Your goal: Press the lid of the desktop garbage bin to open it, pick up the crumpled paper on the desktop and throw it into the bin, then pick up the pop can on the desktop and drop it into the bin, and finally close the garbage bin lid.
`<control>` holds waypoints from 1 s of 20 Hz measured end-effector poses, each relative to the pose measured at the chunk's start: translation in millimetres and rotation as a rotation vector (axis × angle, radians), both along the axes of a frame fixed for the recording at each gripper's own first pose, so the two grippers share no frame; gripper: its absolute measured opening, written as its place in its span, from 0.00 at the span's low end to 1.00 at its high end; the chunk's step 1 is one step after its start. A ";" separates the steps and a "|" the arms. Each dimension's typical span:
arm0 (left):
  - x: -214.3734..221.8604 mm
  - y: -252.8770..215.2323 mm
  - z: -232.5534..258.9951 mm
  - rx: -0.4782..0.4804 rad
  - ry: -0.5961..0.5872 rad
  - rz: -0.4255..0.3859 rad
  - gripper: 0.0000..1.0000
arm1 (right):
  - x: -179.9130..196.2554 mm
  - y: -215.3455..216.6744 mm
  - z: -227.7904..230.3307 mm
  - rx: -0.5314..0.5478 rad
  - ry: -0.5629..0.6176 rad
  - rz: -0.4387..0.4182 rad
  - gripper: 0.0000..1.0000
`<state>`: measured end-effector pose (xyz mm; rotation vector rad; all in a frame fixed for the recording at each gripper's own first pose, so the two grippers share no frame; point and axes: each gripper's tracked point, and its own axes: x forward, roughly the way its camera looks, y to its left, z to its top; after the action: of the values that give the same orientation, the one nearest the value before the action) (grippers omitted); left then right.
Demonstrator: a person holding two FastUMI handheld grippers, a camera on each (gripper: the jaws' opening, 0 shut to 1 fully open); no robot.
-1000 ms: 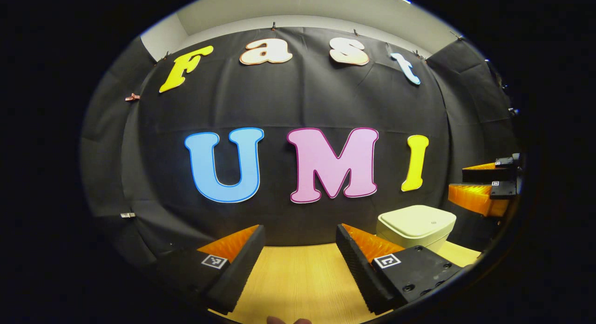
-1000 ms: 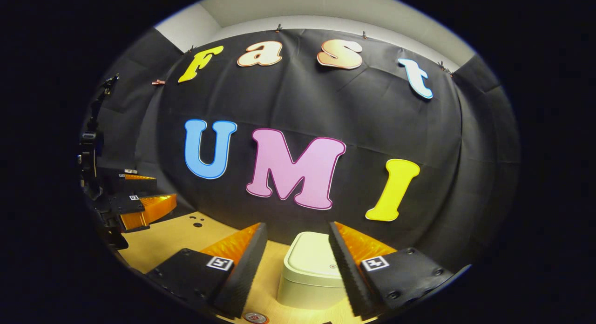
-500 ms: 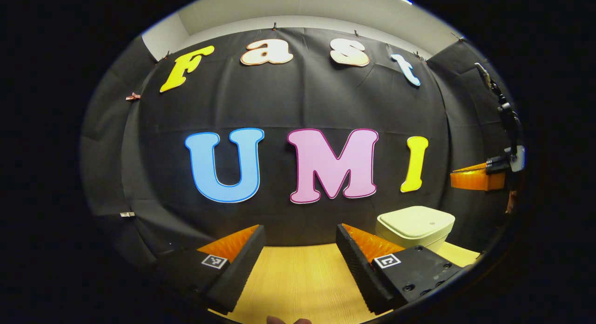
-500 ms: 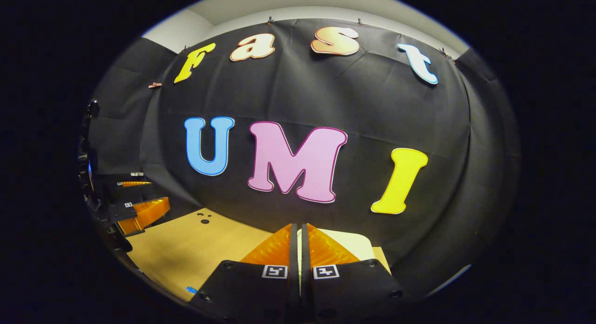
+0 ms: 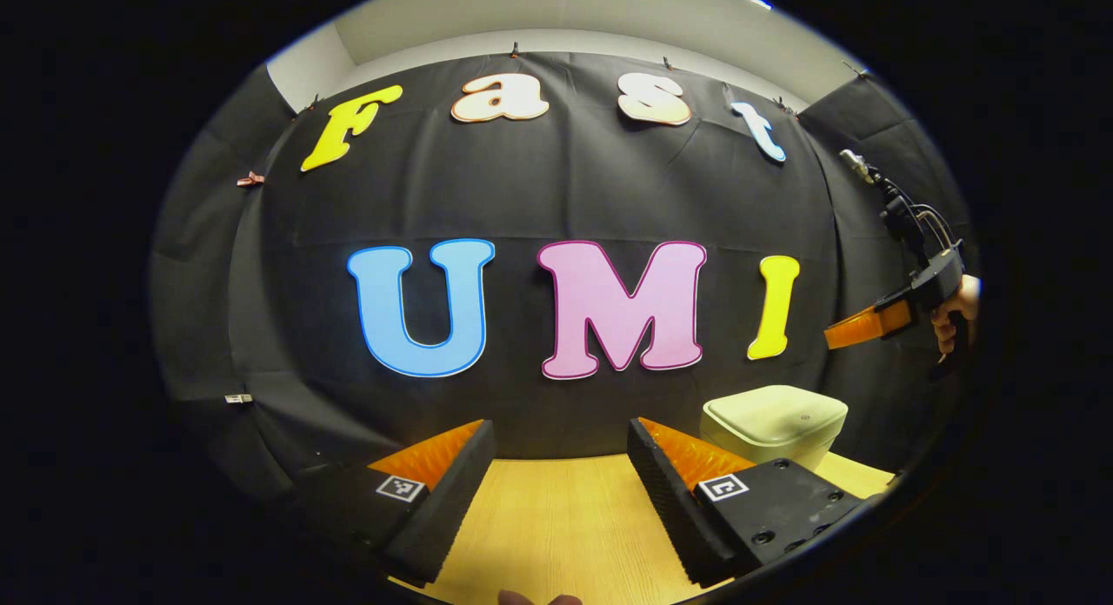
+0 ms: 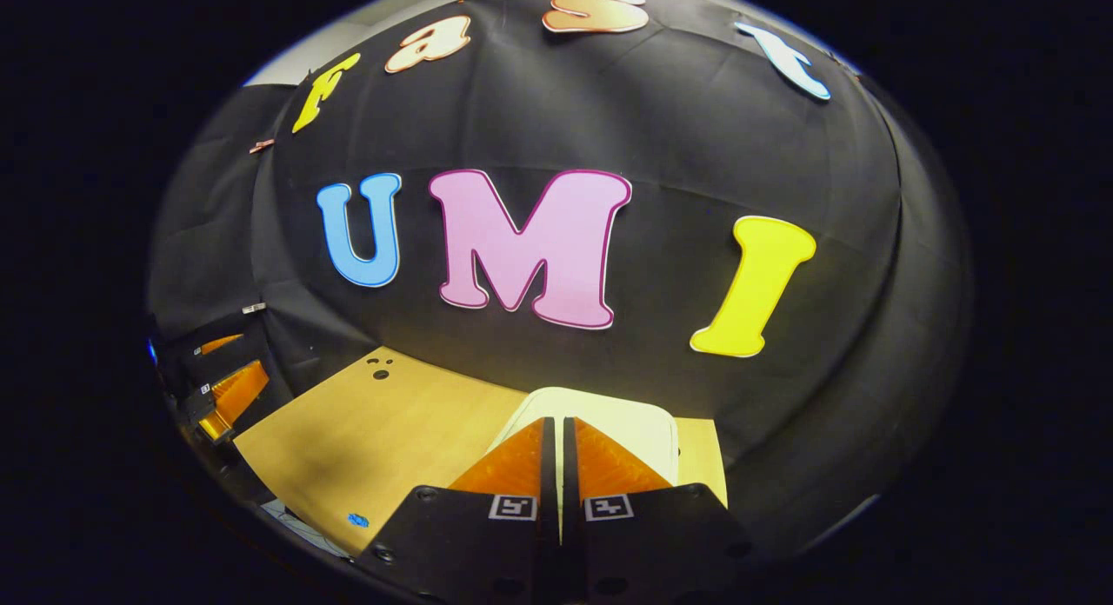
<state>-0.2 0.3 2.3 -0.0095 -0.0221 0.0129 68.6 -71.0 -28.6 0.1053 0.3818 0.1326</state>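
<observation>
My right gripper (image 6: 557,427) has its two fingers pressed flat together with nothing between them, and it hangs just above the garbage bin (image 6: 648,427), tips pointing down at the lid (image 6: 635,414); seen from the left gripper view it is clear of the bin (image 5: 774,422), not touching. My left gripper (image 5: 561,440) stands wide open and empty, off to the left of the bin over the bare wooden desktop (image 5: 556,518). The bin sits at the back of the desktop, close against the black cloth wall, its lid shut. I judge it a light, stiff plastic box with a smooth, rather slippery lid, so a hard shove could slide it. It wants a short, straight press from above with the closed tips, probably near the small mark on the lid, not a grip. From these views I can't place the crumpled paper or the pop can.
</observation>
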 end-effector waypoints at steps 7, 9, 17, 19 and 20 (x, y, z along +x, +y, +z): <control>0.8 -0.9 -0.4 -0.006 0.004 0.003 0.98 | 12.6 -2.0 -49.1 0.079 0.236 0.026 0.06; 0.0 -1.4 -0.7 -0.008 0.005 0.001 0.98 | 15.0 -2.9 -61.3 0.068 0.282 0.036 0.05; 0.1 -3.4 -2.6 -0.014 0.010 -0.004 0.98 | 26.0 0.1 -93.8 0.073 0.391 0.059 0.05; -0.6 -3.0 -3.2 -0.015 0.015 -0.003 0.98 | 26.1 -1.4 -100.9 0.061 0.413 0.061 0.05; -0.7 -3.3 -4.1 -0.016 0.017 -0.002 0.99 | 26.6 -0.6 -104.1 0.060 0.420 0.063 0.05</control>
<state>-0.9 -3.0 -1.8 -0.0259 -0.0047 0.0110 95.2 -71.6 -132.7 0.1809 0.8014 0.1849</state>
